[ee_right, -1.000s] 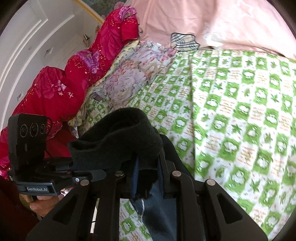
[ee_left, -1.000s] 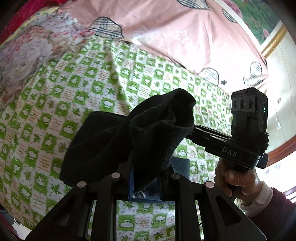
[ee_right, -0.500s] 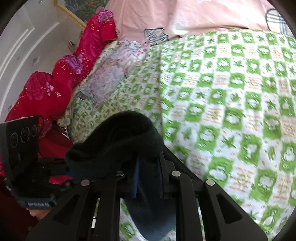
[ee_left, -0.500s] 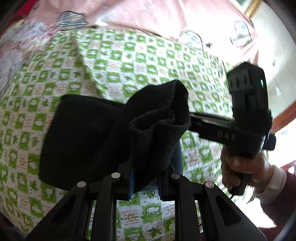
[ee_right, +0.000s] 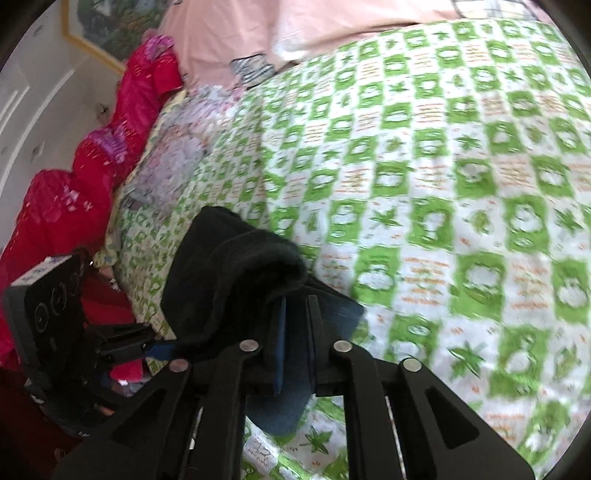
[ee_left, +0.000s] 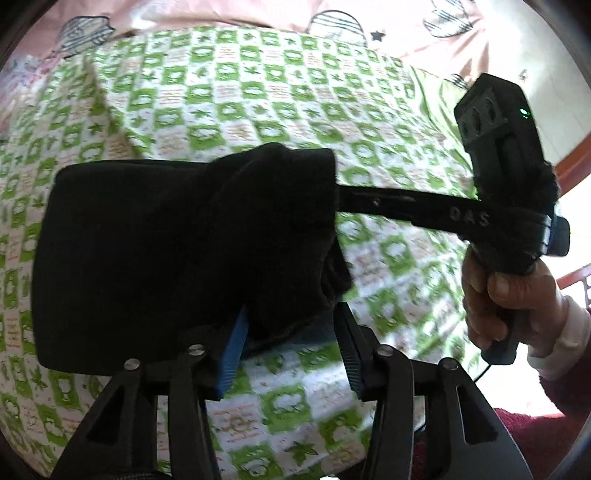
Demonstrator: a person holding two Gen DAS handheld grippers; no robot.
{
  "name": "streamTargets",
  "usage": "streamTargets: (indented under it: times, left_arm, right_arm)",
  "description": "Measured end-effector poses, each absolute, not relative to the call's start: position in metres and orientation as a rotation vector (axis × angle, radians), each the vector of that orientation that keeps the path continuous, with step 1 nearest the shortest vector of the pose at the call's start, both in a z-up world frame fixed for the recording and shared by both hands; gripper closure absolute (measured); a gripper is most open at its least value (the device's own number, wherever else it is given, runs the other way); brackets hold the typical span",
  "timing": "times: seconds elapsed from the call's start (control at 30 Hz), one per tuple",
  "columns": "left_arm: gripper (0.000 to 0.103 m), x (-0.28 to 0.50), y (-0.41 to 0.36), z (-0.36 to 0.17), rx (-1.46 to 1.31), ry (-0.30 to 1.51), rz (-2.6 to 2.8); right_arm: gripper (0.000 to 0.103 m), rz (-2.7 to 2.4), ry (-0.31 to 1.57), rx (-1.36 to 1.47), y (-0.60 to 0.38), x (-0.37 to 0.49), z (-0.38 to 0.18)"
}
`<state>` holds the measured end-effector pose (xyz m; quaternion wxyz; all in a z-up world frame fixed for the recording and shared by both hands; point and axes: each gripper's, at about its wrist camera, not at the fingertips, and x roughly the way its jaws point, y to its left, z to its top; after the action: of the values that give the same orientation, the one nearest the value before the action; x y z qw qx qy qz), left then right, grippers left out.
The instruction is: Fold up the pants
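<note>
The left hand-held gripper (ee_left: 288, 332) has spread apart, the black pants (ee_left: 177, 251) loose between its fingers. The right hand-held gripper (ee_right: 295, 332) grasps the pants' edge. The pants lie low over the green checked bed (ee_left: 295, 110), pink bedding (ee_right: 221, 44) beyond.

Before me: bed (ee_right: 461, 155) under green-checked sheet, pink quilt (ee_left: 388, 22), red bedding (ee_right: 122, 122), framed picture (ee_right: 107, 26), white wall (ee_right: 33, 92).

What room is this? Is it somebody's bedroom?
Most likely a bedroom. The pants are held over a bed with a green checked sheet, a pink blanket lies at its far end, and a red quilt sits bunched along the side.
</note>
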<state>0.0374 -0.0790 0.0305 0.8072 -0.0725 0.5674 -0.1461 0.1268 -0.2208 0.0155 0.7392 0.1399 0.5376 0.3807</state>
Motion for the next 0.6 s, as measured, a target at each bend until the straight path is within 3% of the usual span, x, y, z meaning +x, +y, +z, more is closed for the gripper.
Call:
streamTargets:
  times: [0.07, 0.13, 0.47, 0.6]
  left_arm:
    - [0.05, 0.034, -0.083, 0.031, -0.135, 1.217, -0.338]
    - [0.049, 0.031, -0.085, 0.034, -0.126, 1.219, -0.355]
    - [0.037, 0.026, -0.046, 0.053, -0.166, 1.196, -0.311]
    - [0.036, 0.03, -0.017, 0.063, -0.202, 1.177, -0.266]
  right_arm:
    - [0.04, 0.779, 1.177, 0.362, -0.232, 0.127, 0.017]
    - [0.03, 0.738, 1.143, 0.417, -0.242, 0.125, 0.022]
    - [0.019, 0.64, 1.146, 0.453, -0.23, 0.119, 0.038]
    - [0.018, 0.563, 1.169, 0.473, -0.22, 0.115, 0.038]
